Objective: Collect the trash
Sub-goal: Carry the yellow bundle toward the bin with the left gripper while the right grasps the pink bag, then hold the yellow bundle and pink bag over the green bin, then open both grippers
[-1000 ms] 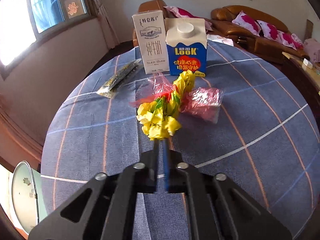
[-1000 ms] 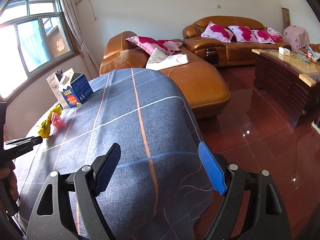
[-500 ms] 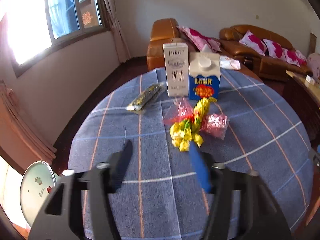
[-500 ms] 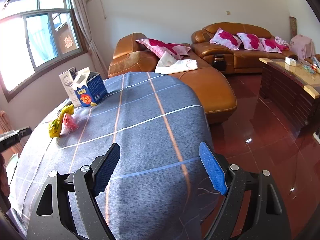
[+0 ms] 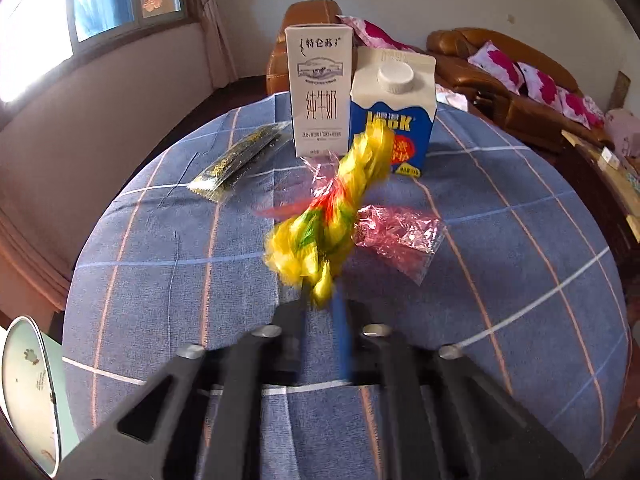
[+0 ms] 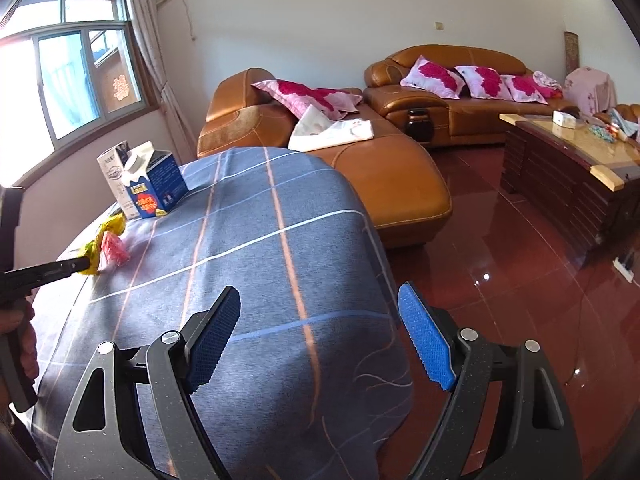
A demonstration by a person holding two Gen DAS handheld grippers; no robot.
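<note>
Blue checked cloth covers my worktop. My left tongs have just closed, pinching the blurry yellow wrapper near two cartons. My right tongs stay spread, holding nothing.

Ahead of the left gripper, a crinkled, glossy yellow plastic wrapper is seen beside a shiny, transparent pink film. Matt woven cloth covers the table; beyond stand two smooth printed paperboard cartons.
</note>
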